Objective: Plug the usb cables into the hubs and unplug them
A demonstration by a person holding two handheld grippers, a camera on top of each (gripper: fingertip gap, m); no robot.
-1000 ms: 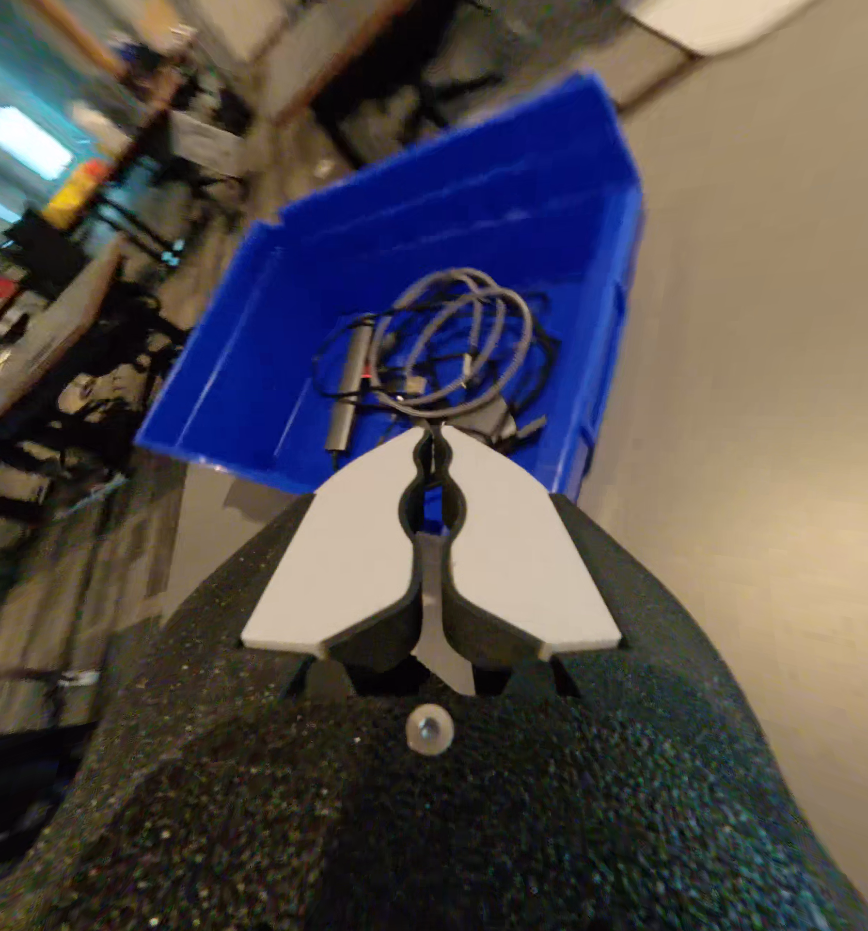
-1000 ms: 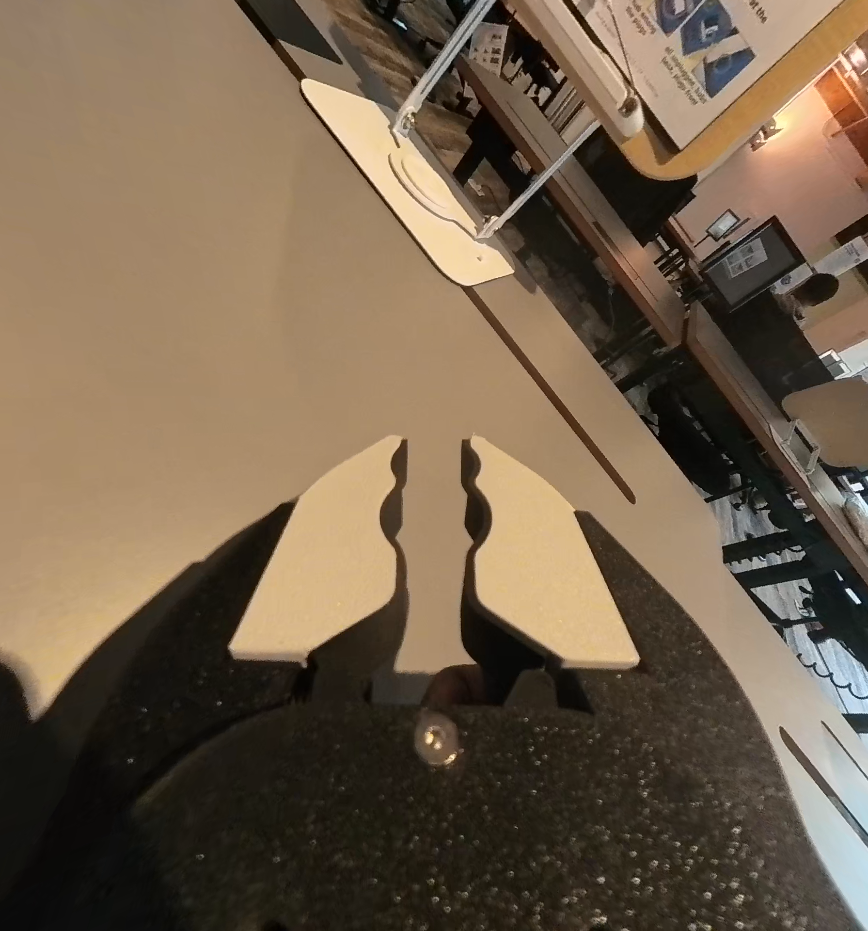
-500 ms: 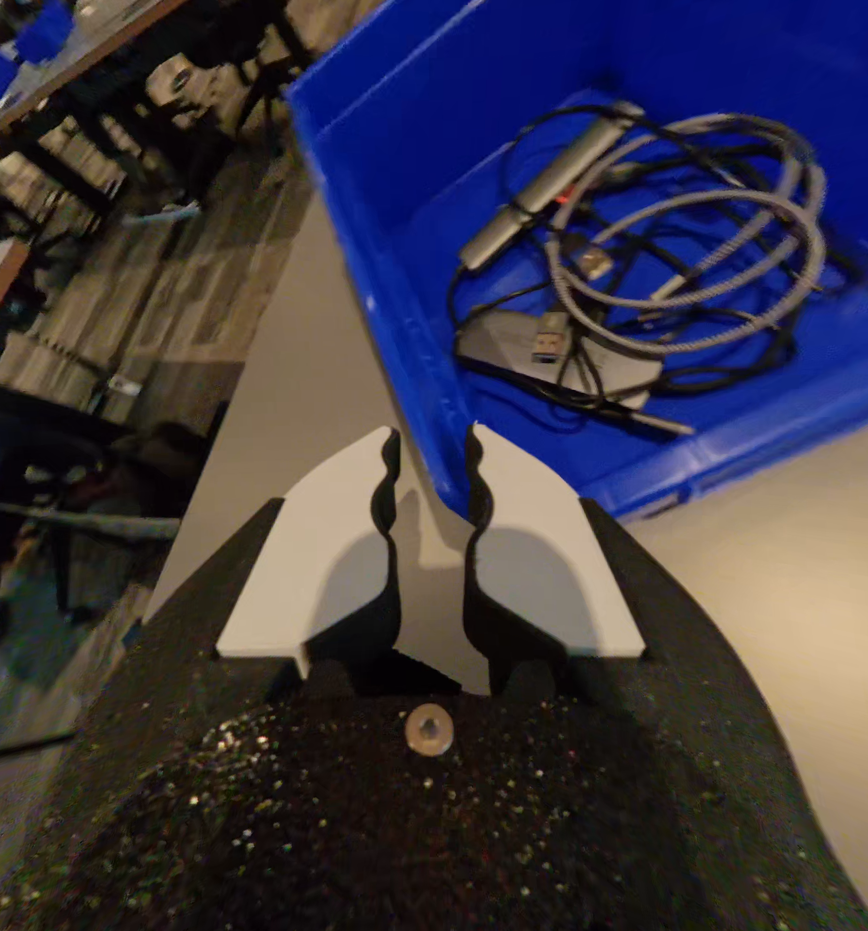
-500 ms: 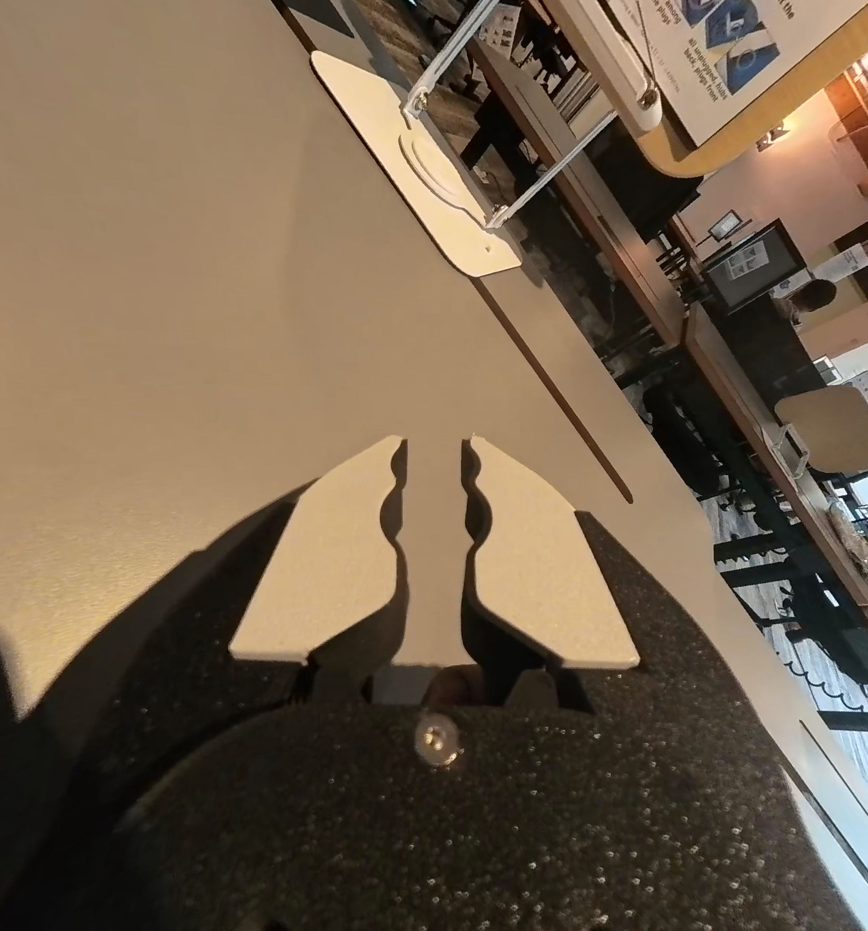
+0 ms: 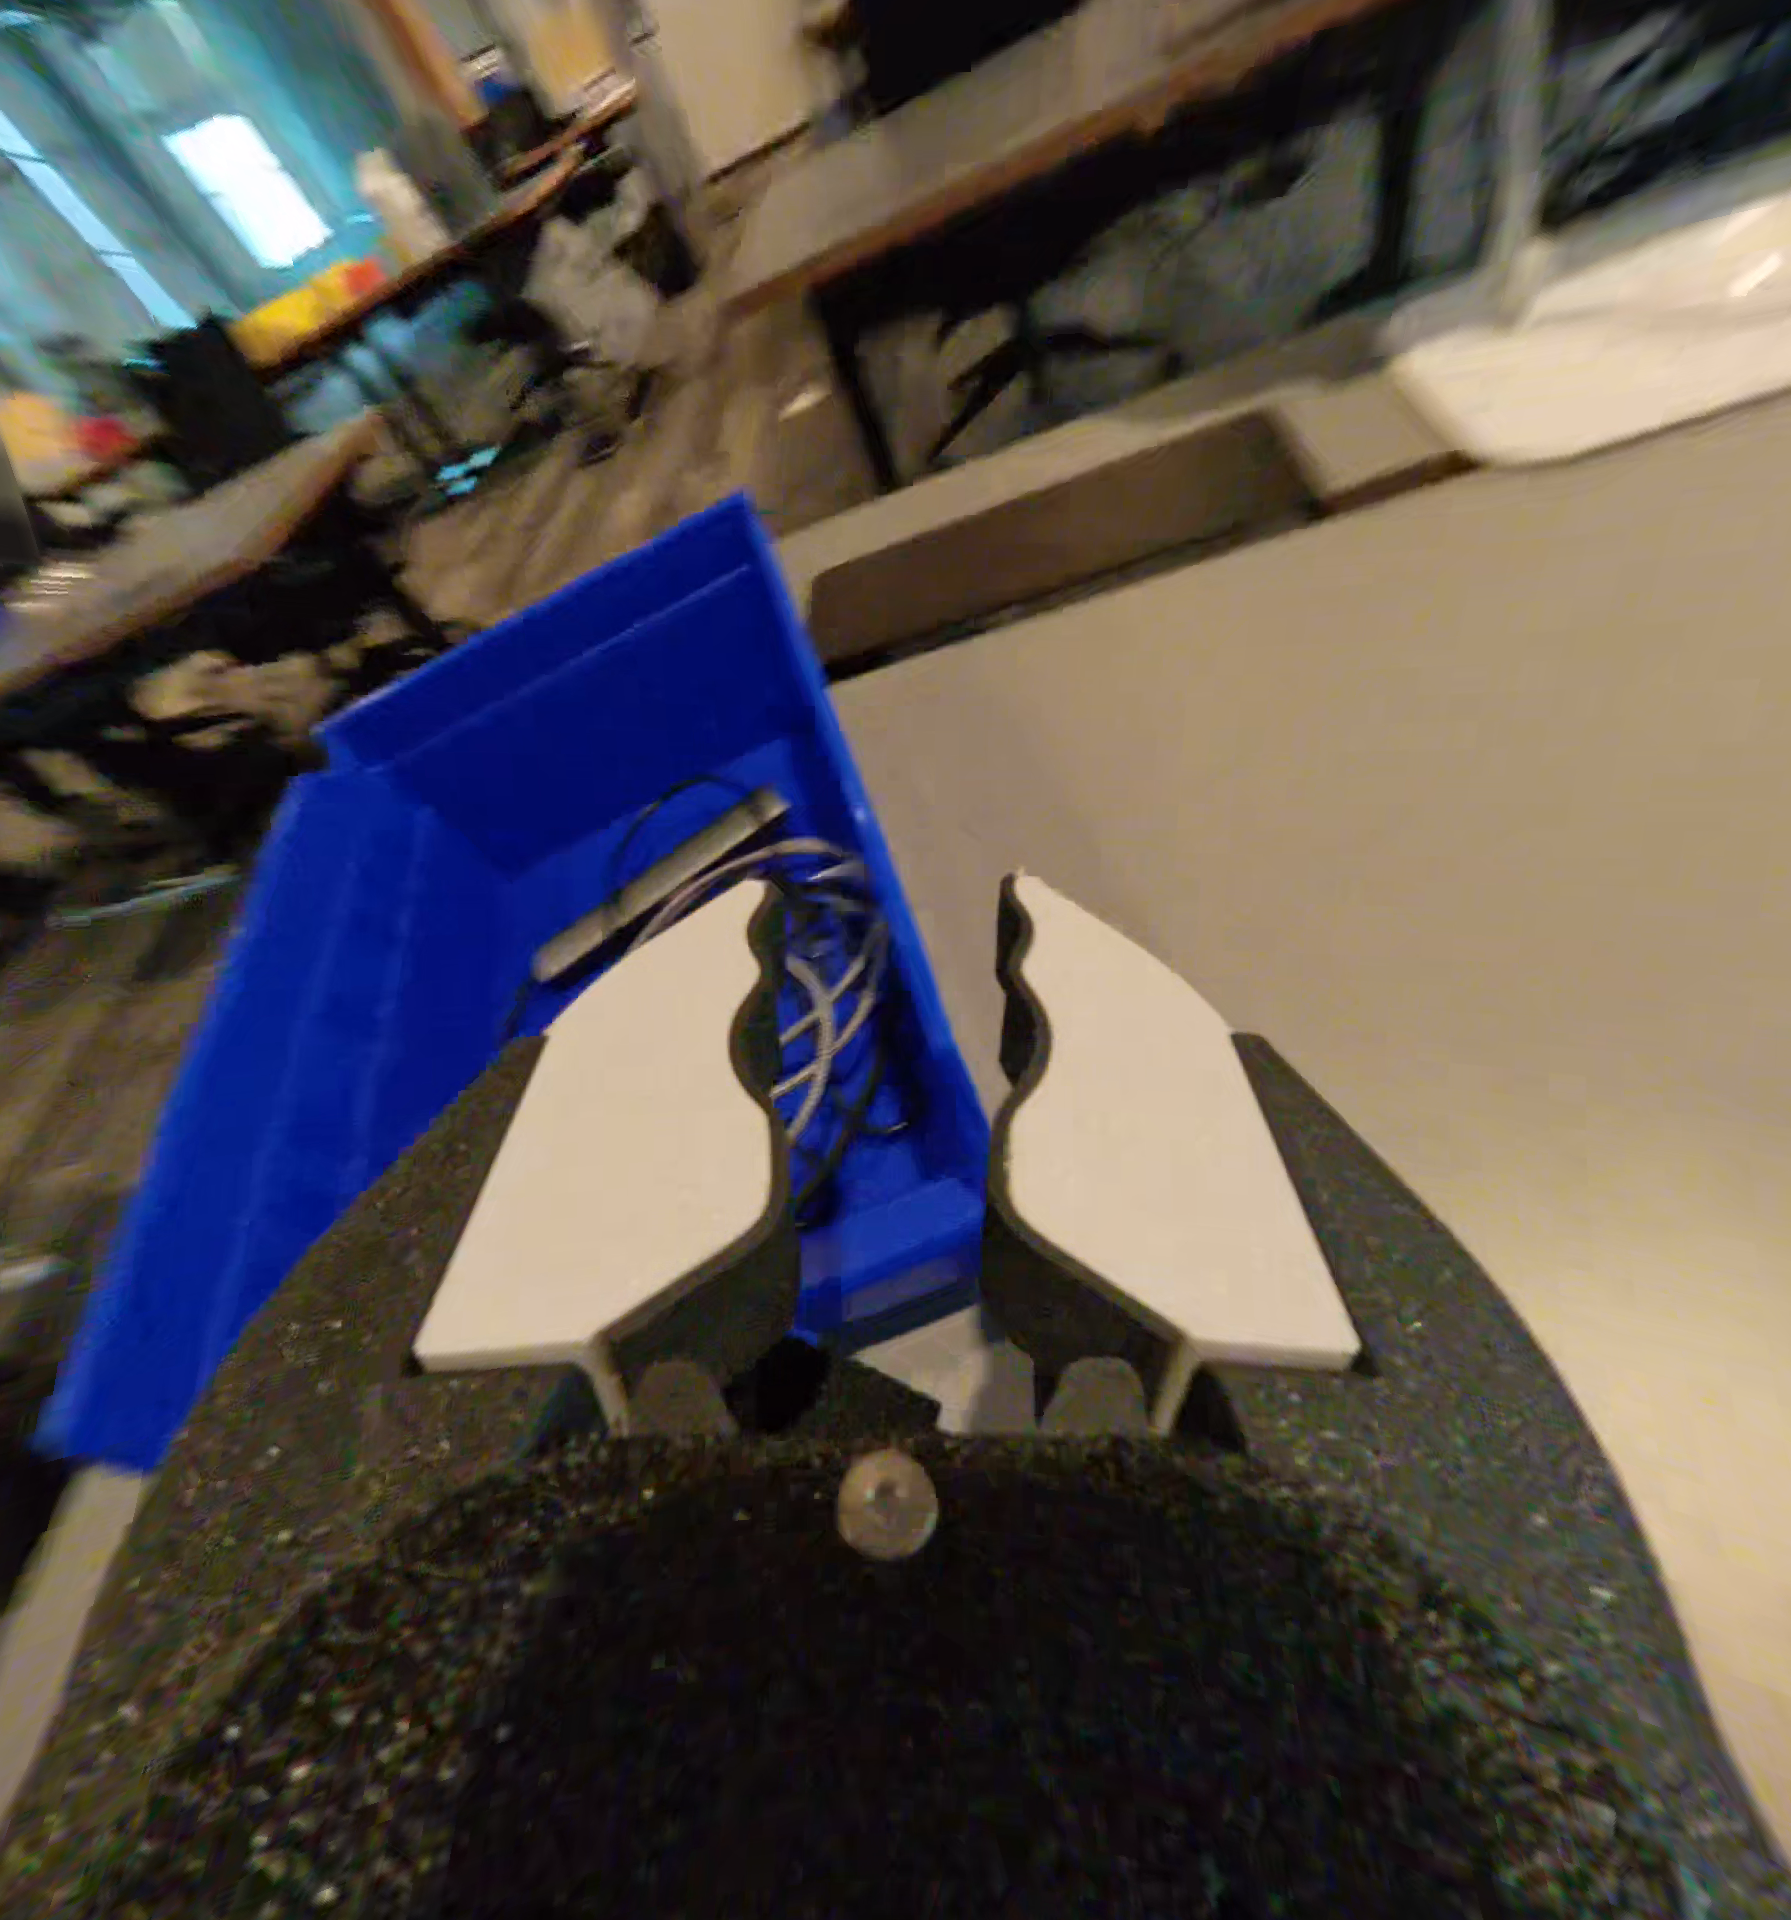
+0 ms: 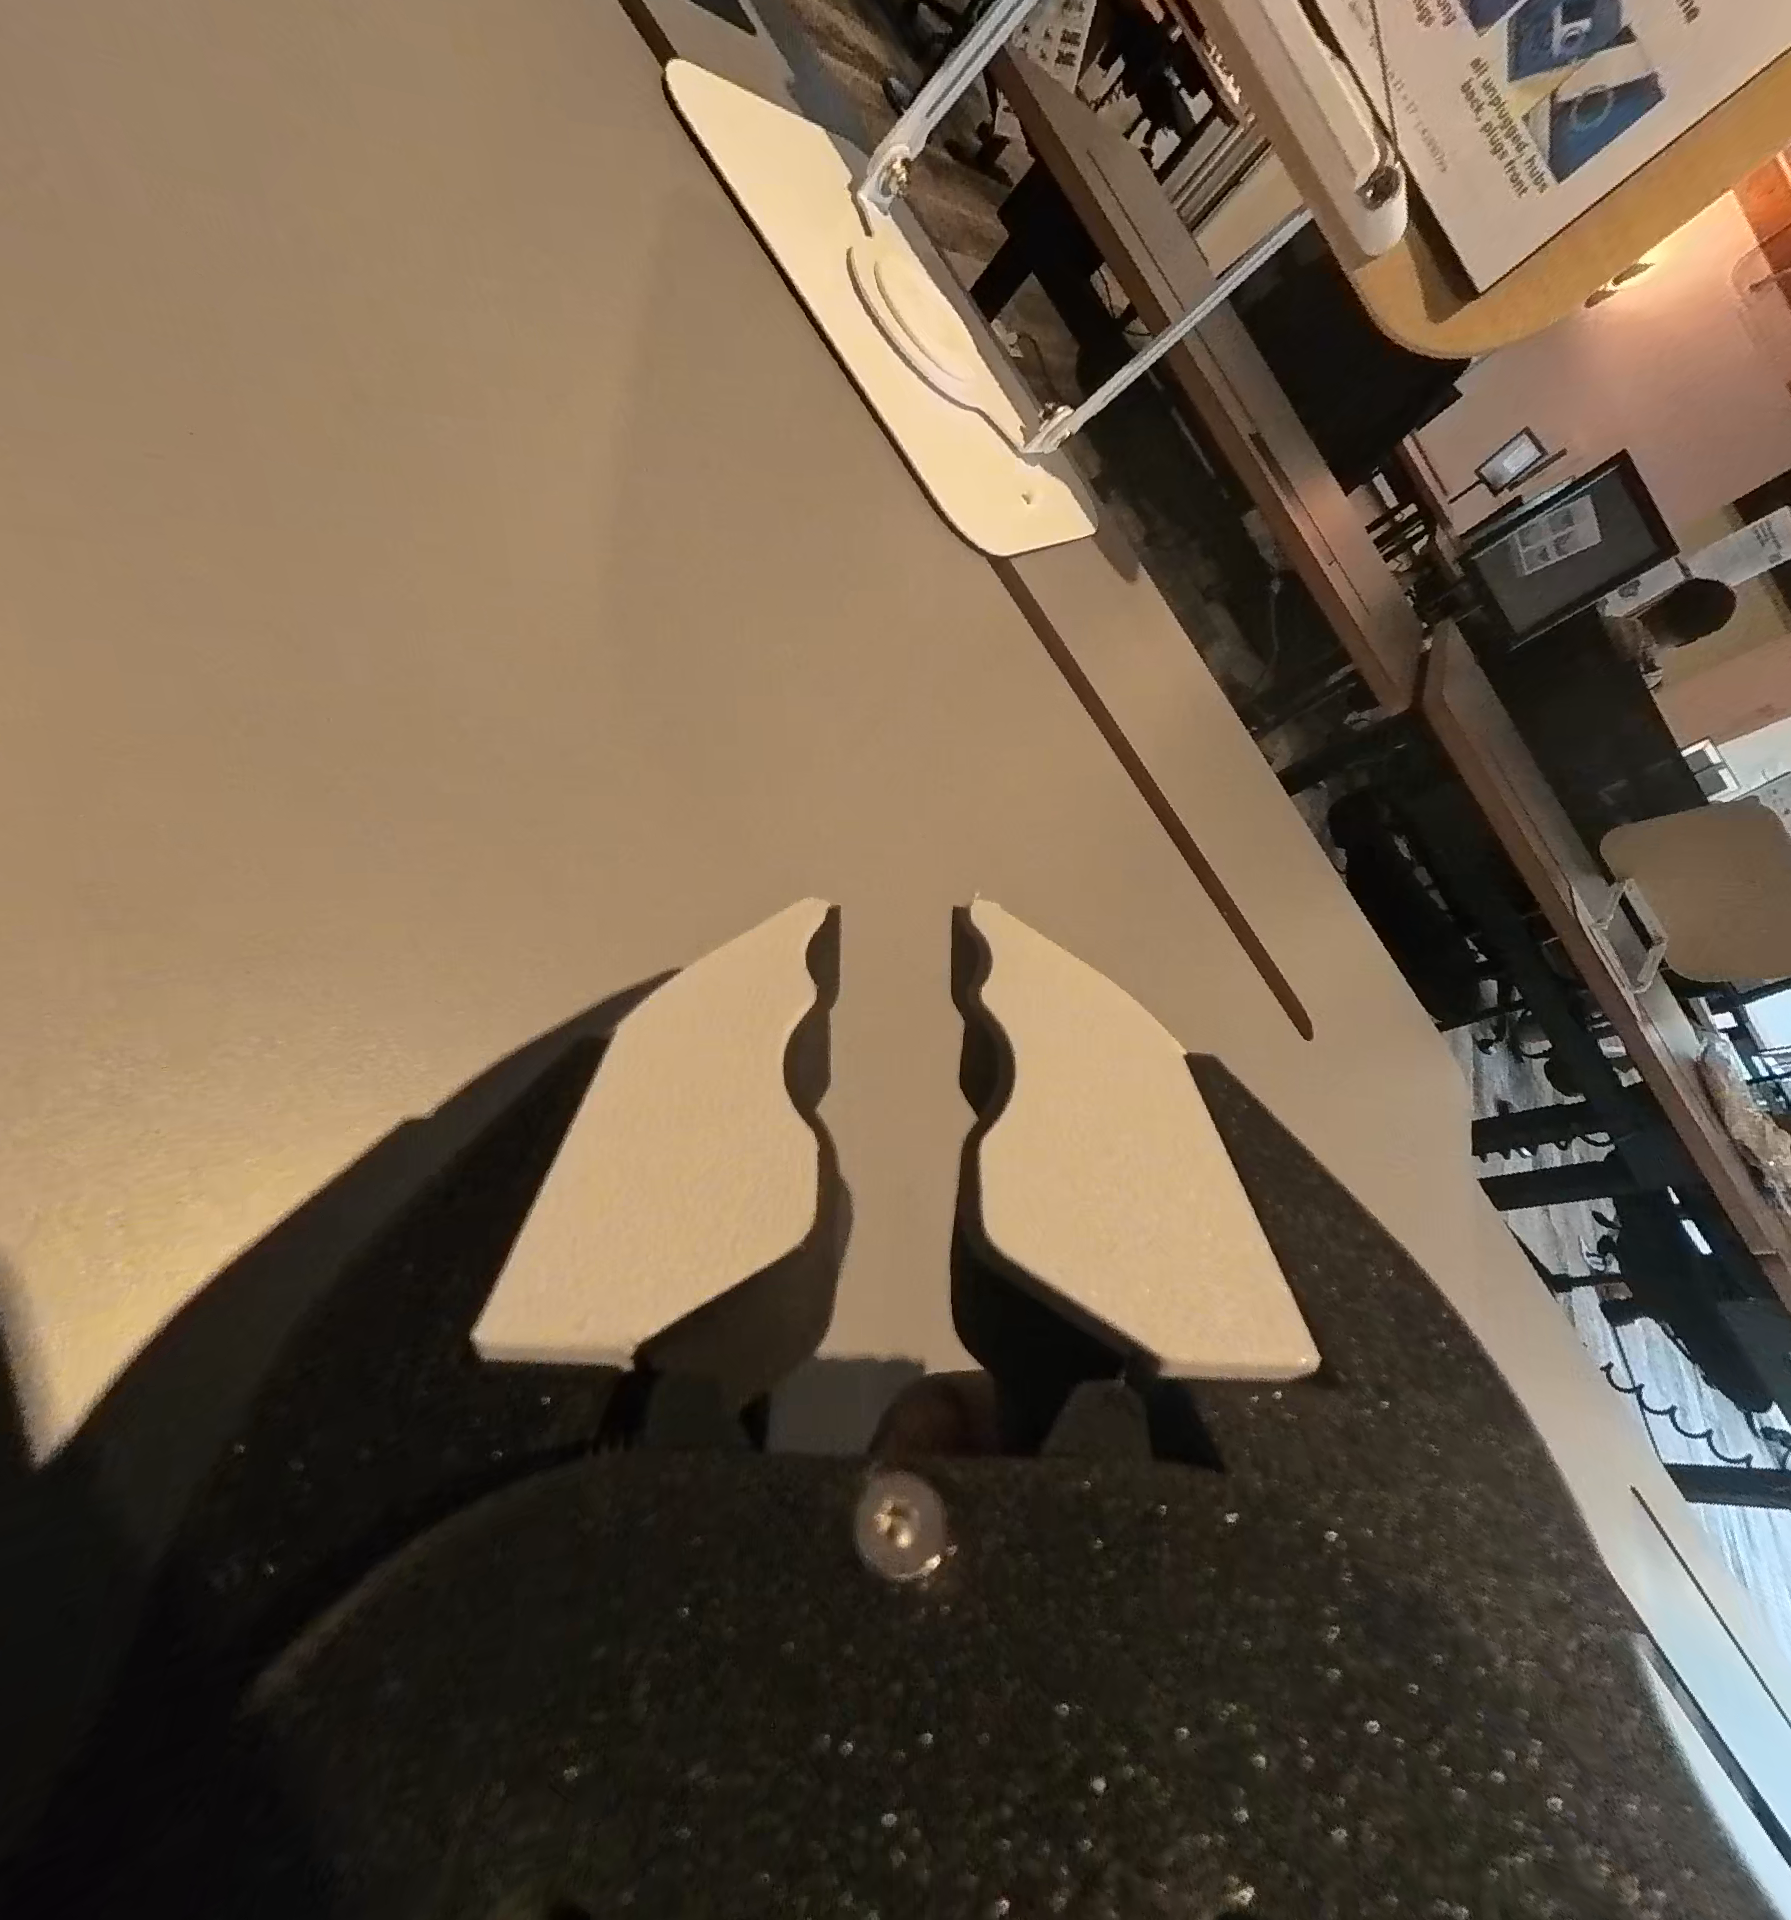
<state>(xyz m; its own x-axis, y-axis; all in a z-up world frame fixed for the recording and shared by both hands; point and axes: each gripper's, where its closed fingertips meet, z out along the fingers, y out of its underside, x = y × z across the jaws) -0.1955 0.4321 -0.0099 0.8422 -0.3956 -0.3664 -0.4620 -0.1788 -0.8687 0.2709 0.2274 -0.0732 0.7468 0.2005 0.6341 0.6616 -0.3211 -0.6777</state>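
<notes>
A blue plastic bin stands at the table's left edge in the left wrist view. In it lie a tangle of grey braided and black USB cables and a slim grey hub. My left gripper is open and empty, just in front of the bin's near right corner, fingers straddling its right wall. My right gripper is open with a narrow gap and empty, over bare table; no cable or hub shows in that view.
The beige table stretches right of the bin. A white lamp base with thin metal arms stands at the table's far edge. A thin dark slot runs along the tabletop. Other desks and chairs stand beyond. My right fingertips sit around 50 cm from my left ones.
My left gripper has opened wider, from shut to well apart, and swung around to face the bin's near end. The right gripper has barely moved.
</notes>
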